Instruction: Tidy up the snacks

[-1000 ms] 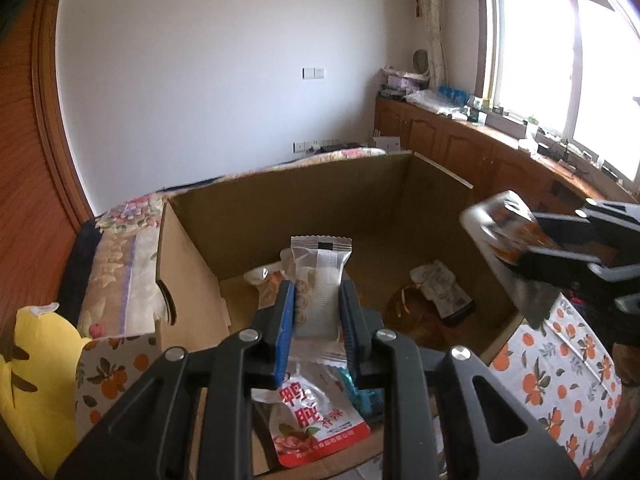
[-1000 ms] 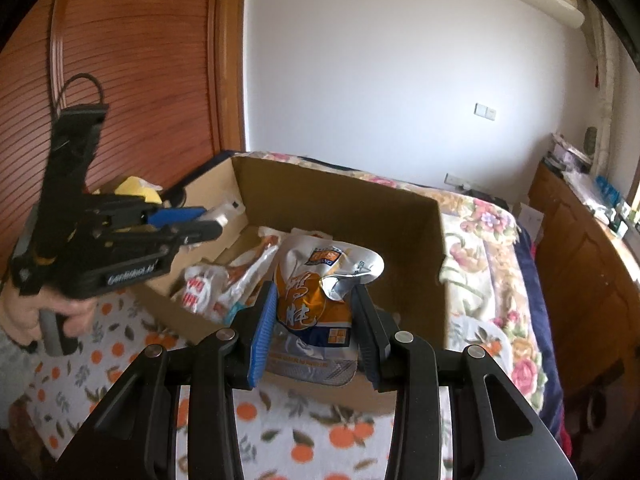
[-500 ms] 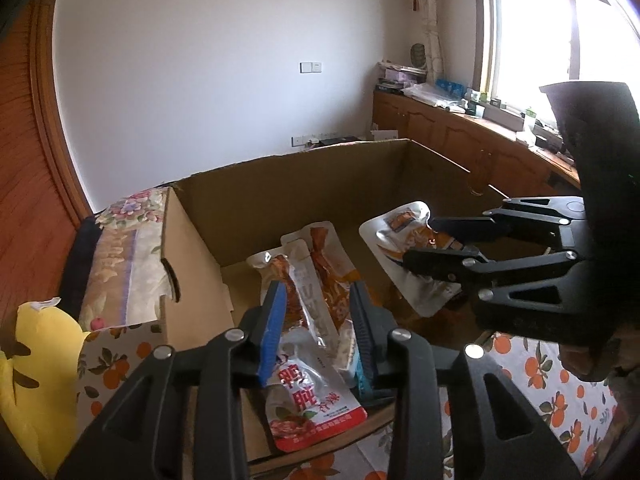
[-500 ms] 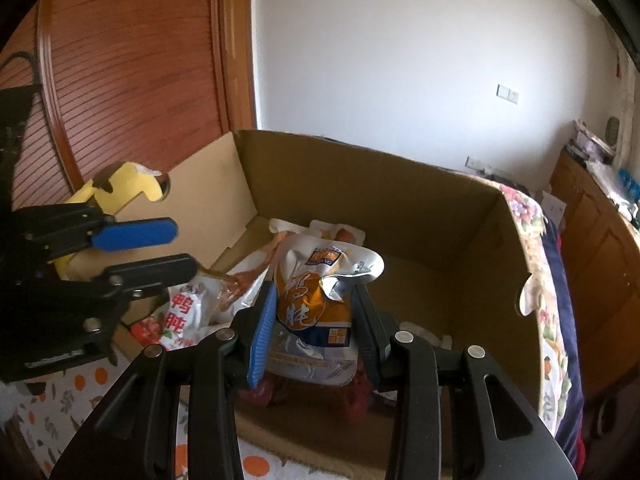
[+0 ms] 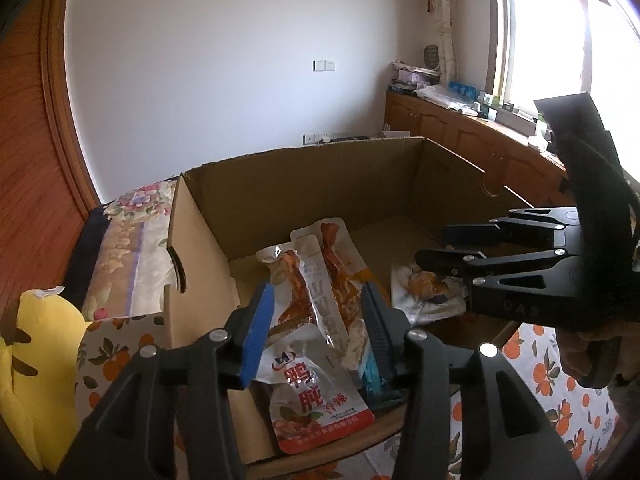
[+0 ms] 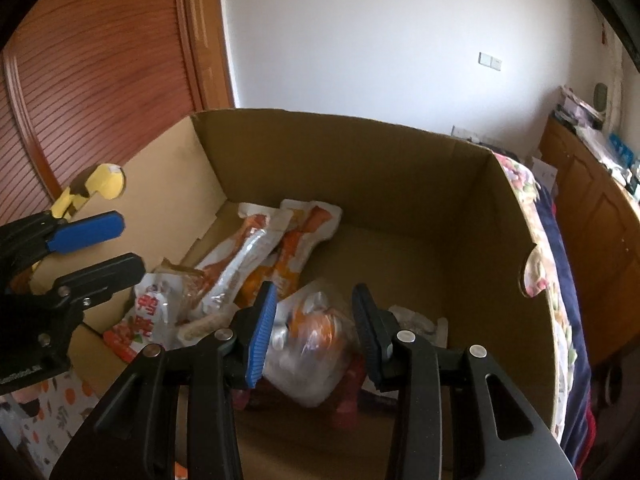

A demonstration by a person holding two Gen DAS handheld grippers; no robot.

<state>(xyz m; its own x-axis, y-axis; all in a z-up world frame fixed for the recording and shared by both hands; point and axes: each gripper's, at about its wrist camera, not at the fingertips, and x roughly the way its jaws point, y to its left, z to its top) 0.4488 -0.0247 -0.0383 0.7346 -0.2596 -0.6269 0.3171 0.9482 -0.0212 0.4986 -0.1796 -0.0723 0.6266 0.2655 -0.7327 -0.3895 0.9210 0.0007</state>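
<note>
Your left gripper [image 5: 316,316], jaws opening, hangs over the open brown cardboard box [image 5: 304,184]; the white-and-orange snack pouch [image 5: 316,292] lies loose below. Your right gripper [image 6: 314,322], jaws opening, has the crinkled silver-orange snack bag [image 6: 316,344] between its fingers, near right box floor.

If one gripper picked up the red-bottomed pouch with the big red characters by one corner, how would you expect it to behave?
The red-bottomed pouch would probably flop: it looks like thin film draped unevenly over the cardboard box edge. Its glossy face may slip between the pads. It likely weighs little, since it lies fairly flat, though its contents are hidden.
</note>
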